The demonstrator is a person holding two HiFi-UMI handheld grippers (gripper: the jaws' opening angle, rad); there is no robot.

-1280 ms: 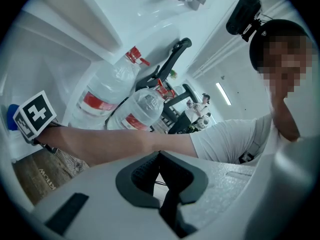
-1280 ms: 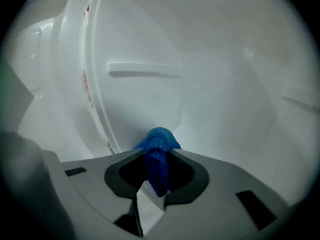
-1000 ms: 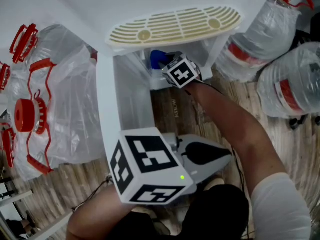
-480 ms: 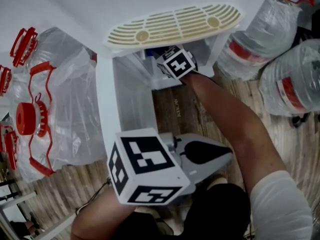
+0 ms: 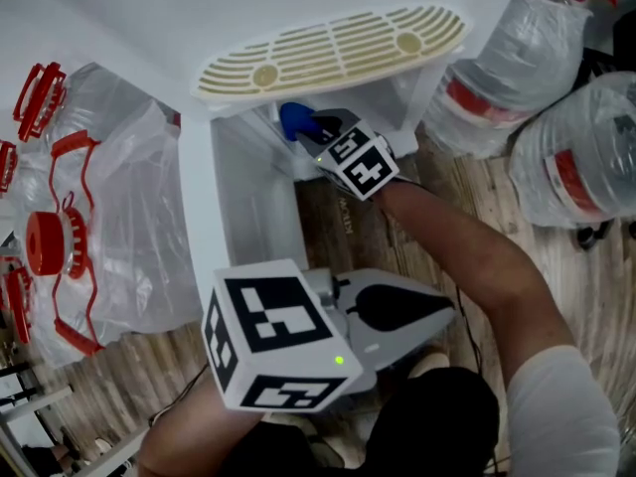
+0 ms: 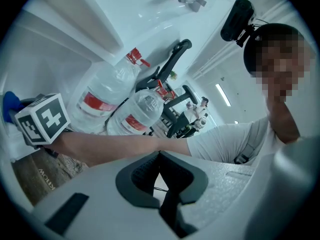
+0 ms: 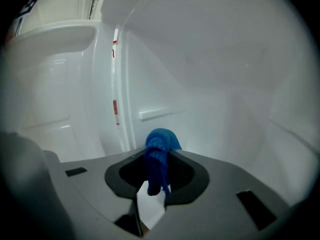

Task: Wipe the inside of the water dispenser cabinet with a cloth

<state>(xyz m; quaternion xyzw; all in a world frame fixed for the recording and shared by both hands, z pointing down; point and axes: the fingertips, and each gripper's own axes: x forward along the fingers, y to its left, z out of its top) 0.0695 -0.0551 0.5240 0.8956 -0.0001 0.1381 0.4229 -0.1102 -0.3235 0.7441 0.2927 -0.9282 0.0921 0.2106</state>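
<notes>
Right gripper [image 5: 316,129] reaches into the open water dispenser cabinet [image 5: 412,92], its jaws clamped on a bunched blue cloth [image 5: 293,119]. Seen from the head view, the cloth sits at the left of the cabinet's opening, just below the slotted cream drip tray [image 5: 333,50] that juts out above it.

The right gripper view shows the right gripper [image 7: 158,176] with the cloth [image 7: 160,146] pinched between its dark pads. One fold rises above the jaw tips and a short tail hangs below. Behind it stand the white inner walls of the cabinet [image 7: 215,79], with a small ledge [image 7: 156,113] on the far wall. Whether the cloth touches a wall cannot be made out.

The cabinet door [image 5: 248,202] hangs open at the left, reaching toward the person. The left gripper [image 5: 445,316] is held low and near, well apart from the cabinet and beside the outstretched right arm [image 5: 467,266]. In the left gripper view, the left gripper [image 6: 159,159] has its jaws pressed together with nothing between them. It looks across at the arm [image 6: 115,146], with the cloth [image 6: 9,105] at the picture's left edge.

Large water bottles [image 5: 502,53] with red labels stand on the wooden floor [image 5: 343,217] to the right of the cabinet. More bagged bottles [image 5: 129,217], wrapped in clear plastic and fitted with red handles, lie to the left.
</notes>
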